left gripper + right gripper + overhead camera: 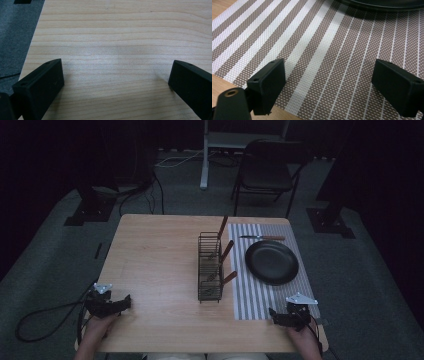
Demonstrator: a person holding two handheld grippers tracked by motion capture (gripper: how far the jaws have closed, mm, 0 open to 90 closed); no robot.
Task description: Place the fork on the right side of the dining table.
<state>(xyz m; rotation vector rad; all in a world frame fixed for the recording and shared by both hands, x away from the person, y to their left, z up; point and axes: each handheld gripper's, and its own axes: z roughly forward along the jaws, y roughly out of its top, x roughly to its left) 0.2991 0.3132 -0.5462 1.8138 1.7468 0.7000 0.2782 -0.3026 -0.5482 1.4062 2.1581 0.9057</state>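
High view: wooden worktop w/ a wire cutlery rack mid-table, three wooden-handled utensils standing in it. Just right of the rack lies a striped placemat; on it a black plate, and a wooden-handled knife lies beyond the plate's far edge. Left gripper rests at the near left edge, right gripper at the near right, on the mat's near end. Both well apart from the cutlery.

Left gripper view: jaws spread wide, nothing between them, bare wood grain below; left gripper grasps nothing.

Right gripper view: right gripper also released, jaws wide over the placemat, w/ the plate's rim at the top edge.

Judgement: looks like place-setting work, w/ one knife laid out & the rest still racked. Step in hand = about to reach. Next move prob. calls for the right gripper to go fwd to the rack, close on a handle & lift it straight up to clear the wires.
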